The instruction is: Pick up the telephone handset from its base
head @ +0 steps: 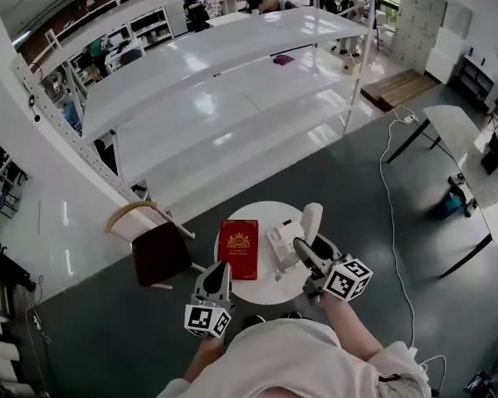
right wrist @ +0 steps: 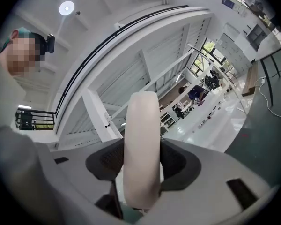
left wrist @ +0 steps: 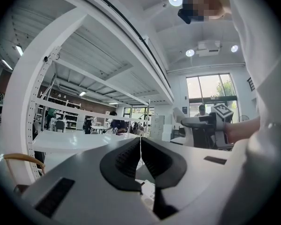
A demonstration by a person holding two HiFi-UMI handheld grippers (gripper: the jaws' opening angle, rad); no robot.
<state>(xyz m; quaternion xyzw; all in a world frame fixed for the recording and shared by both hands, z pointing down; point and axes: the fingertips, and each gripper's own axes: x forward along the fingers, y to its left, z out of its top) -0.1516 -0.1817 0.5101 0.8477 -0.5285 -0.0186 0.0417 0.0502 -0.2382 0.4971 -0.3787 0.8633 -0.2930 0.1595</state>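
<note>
The right gripper (right wrist: 141, 162) is closed on the telephone handset (right wrist: 141, 144): the cream handset is clamped crosswise between the jaws, which are kept wide apart by its thickness, with a pad pressed on each side. One rounded end of the handset stands up well beyond the jaw tips, and the other end hangs below them. In the head view the handset is seen in the air, apart from its base (head: 282, 243), which lies below the right jaws and a little to their left on the round white tabletop (head: 257, 288).

The left gripper (left wrist: 140, 156) is empty. Its jaws are brought together, with only a thin slit left between the pads and nothing caught in it. Part of the base is glimpsed below these jaws.

A red book (head: 238, 248) lies on the tabletop just ahead of the left jaws and beside the base. A chair (head: 159, 253) with a dark red seat is placed to the left of the left jaws, off the tabletop.
</note>
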